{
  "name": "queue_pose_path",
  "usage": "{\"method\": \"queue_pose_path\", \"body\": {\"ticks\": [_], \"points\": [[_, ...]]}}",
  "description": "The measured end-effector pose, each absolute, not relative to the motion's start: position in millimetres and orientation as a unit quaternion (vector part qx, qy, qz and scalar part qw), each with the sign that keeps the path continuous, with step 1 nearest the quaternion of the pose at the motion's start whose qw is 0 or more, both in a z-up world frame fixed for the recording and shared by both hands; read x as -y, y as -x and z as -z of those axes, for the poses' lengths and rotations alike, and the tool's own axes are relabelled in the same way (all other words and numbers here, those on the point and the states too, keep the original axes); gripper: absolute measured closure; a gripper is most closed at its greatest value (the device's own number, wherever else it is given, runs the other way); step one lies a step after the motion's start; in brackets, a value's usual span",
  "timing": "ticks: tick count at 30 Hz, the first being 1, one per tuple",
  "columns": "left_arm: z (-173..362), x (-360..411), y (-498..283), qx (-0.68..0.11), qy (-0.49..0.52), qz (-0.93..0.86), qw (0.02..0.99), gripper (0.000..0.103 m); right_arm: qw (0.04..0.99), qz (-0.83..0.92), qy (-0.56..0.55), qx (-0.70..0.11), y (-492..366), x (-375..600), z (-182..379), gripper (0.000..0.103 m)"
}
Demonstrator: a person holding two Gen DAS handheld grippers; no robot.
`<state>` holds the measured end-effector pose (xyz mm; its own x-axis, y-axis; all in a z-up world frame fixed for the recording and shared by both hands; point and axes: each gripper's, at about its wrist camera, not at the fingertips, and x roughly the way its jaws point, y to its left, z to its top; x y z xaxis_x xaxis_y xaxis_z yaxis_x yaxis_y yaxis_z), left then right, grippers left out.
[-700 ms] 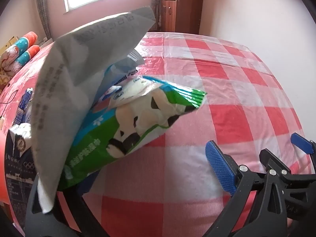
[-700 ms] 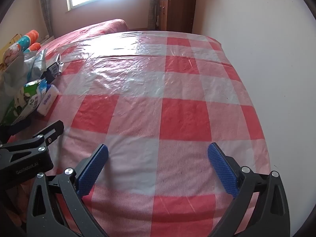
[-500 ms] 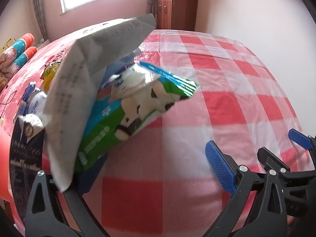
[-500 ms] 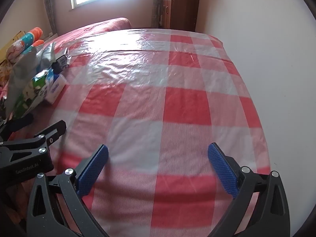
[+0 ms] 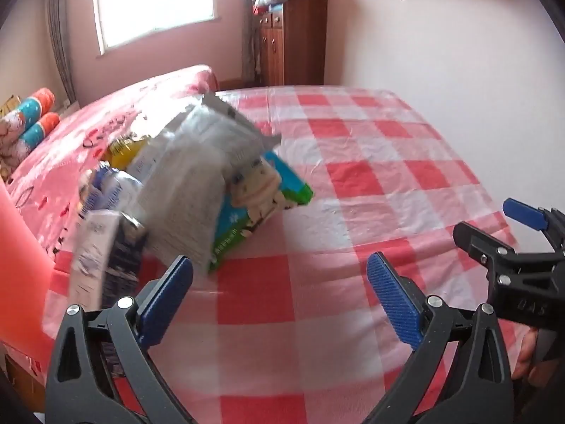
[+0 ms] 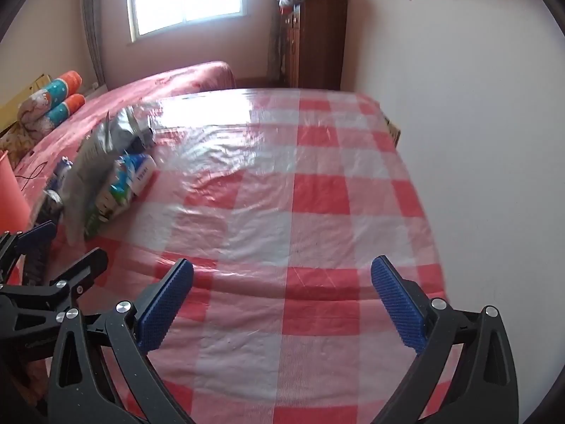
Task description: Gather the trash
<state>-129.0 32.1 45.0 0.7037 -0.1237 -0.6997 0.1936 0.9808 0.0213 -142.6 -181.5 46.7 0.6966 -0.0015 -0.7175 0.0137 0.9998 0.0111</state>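
A heap of trash lies at the left of the checked table: a grey foil bag (image 5: 197, 190) on top, a green and white cow-print milk pouch (image 5: 261, 208) under it, and a dark carton (image 5: 106, 258) at the table's left edge. The heap also shows in the right wrist view, with the foil bag (image 6: 93, 162) and the pouch (image 6: 120, 187). My left gripper (image 5: 279, 293) is open and empty, just in front of the heap. My right gripper (image 6: 282, 300) is open and empty over the table's near middle.
The red and white checked tablecloth (image 5: 370, 176) has a plastic cover. A red bin (image 5: 17, 254) stands at the table's left edge. A pink bed (image 6: 159, 81) lies behind, and a wooden cabinet (image 6: 314, 42) stands by the wall. The wall runs along the table's right side.
The foil bag and milk pouch that hung at my left gripper now lie on the heap. My left gripper has drawn back. The right gripper has barely moved.
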Motion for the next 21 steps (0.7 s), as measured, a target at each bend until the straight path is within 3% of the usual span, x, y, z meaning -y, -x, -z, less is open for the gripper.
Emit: {"method": "queue_pose_path", "body": {"ticks": [21], "points": [[-110.9,-72.8,165.6,-0.309,-0.015,0.079,0.948,0.004,0.953,0.012,0.015,-0.303,192.3,163.6,-133.4,0.004]]}}
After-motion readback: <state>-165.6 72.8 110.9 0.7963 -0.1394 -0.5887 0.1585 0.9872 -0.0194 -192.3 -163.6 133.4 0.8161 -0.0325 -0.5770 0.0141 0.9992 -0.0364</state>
